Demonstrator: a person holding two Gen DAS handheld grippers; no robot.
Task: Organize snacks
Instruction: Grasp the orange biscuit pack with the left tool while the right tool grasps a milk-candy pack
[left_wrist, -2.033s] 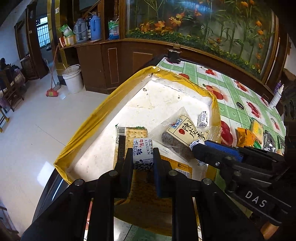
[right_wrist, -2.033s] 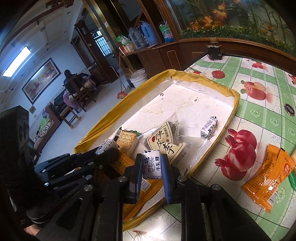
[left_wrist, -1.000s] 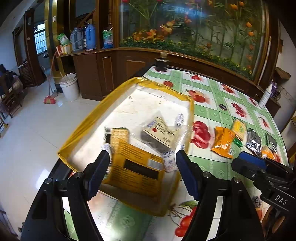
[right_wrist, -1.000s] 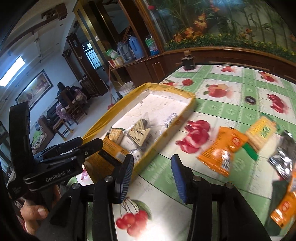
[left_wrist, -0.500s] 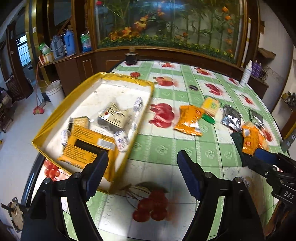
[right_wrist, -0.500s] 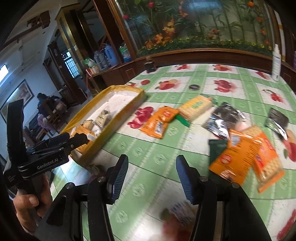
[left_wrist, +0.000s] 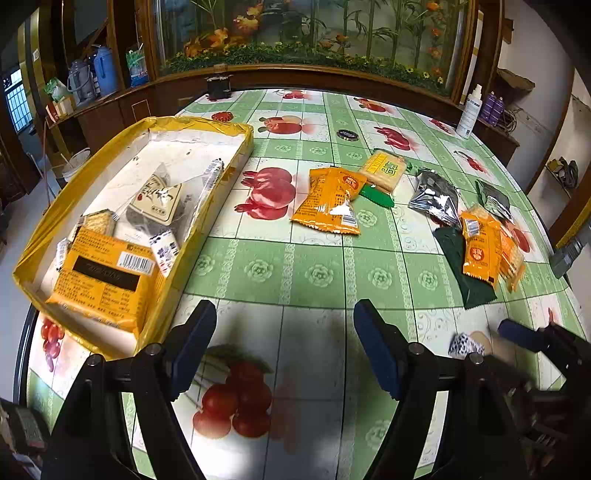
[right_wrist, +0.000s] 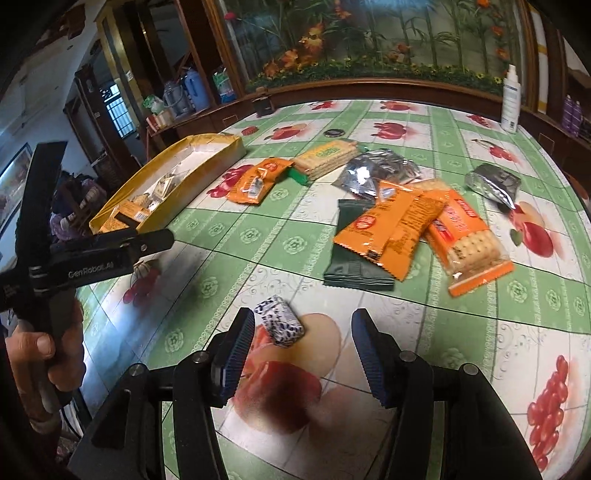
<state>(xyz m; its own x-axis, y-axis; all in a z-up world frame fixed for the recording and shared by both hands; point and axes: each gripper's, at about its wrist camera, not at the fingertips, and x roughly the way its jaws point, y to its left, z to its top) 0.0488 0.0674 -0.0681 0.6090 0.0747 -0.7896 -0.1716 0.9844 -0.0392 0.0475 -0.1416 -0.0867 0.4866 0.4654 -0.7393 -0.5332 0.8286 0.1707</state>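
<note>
The yellow tray (left_wrist: 207, 206) at the table's left holds a big orange packet (left_wrist: 103, 280), a clear labelled bag (left_wrist: 159, 199) and small wrapped candies. Loose snacks lie to its right: an orange packet (left_wrist: 327, 201), a yellow cracker pack (left_wrist: 384, 170), silver packets, more orange packets (right_wrist: 384, 229) and a dark green packet (right_wrist: 351, 266). My left gripper (left_wrist: 280, 317) is open and empty over bare tablecloth. Also open, my right gripper (right_wrist: 303, 321) hangs low over a blue-and-white candy (right_wrist: 279, 321), which lies on the table between its fingers, nearer the left one.
A white spray bottle (right_wrist: 511, 99) stands at the far right edge. A small dark round lid (left_wrist: 347, 134) and a black object (left_wrist: 219, 85) sit at the far side. A person's hand (right_wrist: 40, 347) grips the left tool's handle. Wooden cabinets ring the table.
Both grippers let go of their candies in the tray, opened wide and swung right away from it. The right one now straddles a candy on the table near the front.
</note>
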